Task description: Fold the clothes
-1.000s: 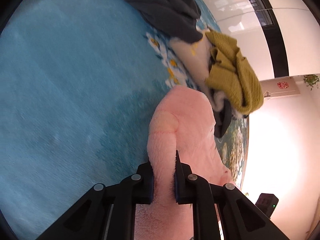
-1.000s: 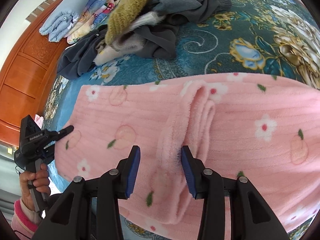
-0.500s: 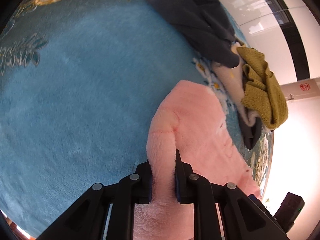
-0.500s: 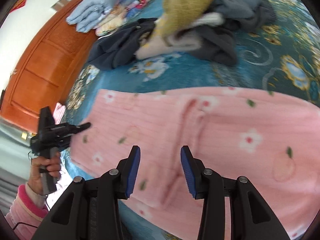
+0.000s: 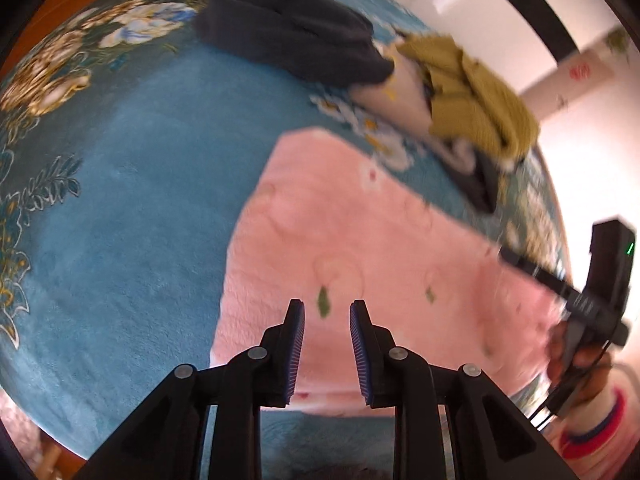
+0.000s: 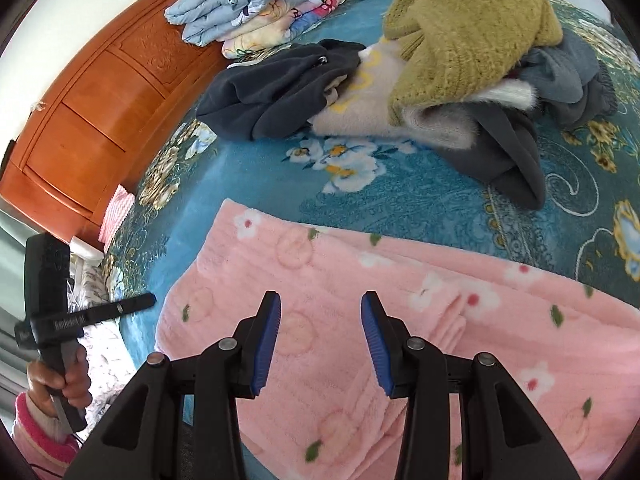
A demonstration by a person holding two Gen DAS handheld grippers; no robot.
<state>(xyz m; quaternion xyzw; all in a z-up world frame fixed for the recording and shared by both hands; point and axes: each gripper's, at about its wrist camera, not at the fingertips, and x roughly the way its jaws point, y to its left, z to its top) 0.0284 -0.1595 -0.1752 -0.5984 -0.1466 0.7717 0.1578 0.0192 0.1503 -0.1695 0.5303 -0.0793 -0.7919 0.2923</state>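
Garment: pink fleece piece (image 6: pixel 400 312) with flowers and peach print lies flat on the bed (image 6: pixel 420 196), its long axis running side to side across the right wrist view
Left claw (image 5: pixel 327 344): jaws narrowly parted and empty, hovering over the garment's near left end, the short end edge just to its left
Right claw (image 6: pixel 320 340): jaws wide and empty, above the garment's middle, a small raised ridge of cloth just to its right
Nearer hand: left is closer to the free end edge; right is closer to the ridge and the long stretch running off to the right
Edges: far long edge lies straight toward the pile; near edge sits by the bed's side
Open room: bare blue cover left of the garment; the heap of mustard sweater (image 6: pixel 468 36) and dark clothes (image 6: pixel 276 88) sits beyond the far edge, apart from it, limiting any fold away from the person
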